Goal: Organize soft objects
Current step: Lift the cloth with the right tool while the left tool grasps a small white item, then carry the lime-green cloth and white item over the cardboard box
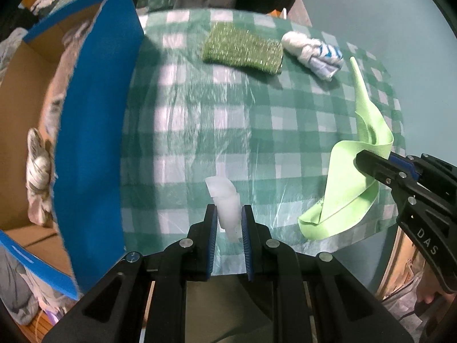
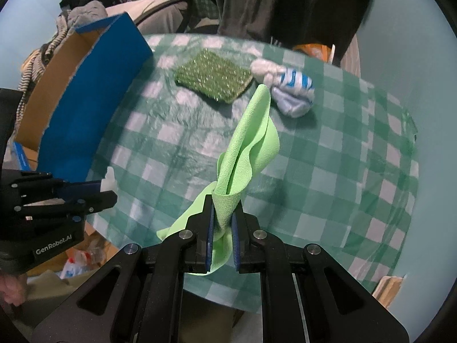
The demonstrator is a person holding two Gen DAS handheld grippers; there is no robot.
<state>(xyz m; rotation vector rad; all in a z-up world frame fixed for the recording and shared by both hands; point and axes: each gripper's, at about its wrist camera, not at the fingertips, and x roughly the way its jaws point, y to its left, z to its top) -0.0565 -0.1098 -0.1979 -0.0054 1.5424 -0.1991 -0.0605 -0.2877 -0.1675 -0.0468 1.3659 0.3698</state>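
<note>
My left gripper (image 1: pixel 228 211) is shut on a small white soft piece (image 1: pixel 225 200), held above the near edge of the table; it also shows at the left of the right wrist view (image 2: pixel 110 190). My right gripper (image 2: pixel 222 208) is shut on a light green cloth (image 2: pixel 248 148) that stands up from the jaws and hangs below them; the cloth also shows in the left wrist view (image 1: pixel 351 183). A green glittery sponge pad (image 1: pixel 242 47) and a rolled white and blue sock bundle (image 1: pixel 314 51) lie at the far side of the table.
A round table with a green checked cloth (image 1: pixel 214 131) fills the middle. A blue cardboard box (image 1: pixel 94 131), open on top, stands at its left with soft items (image 1: pixel 40 165) inside. A person in dark clothes (image 2: pixel 271 3) stands beyond the table. Clutter lies on the floor.
</note>
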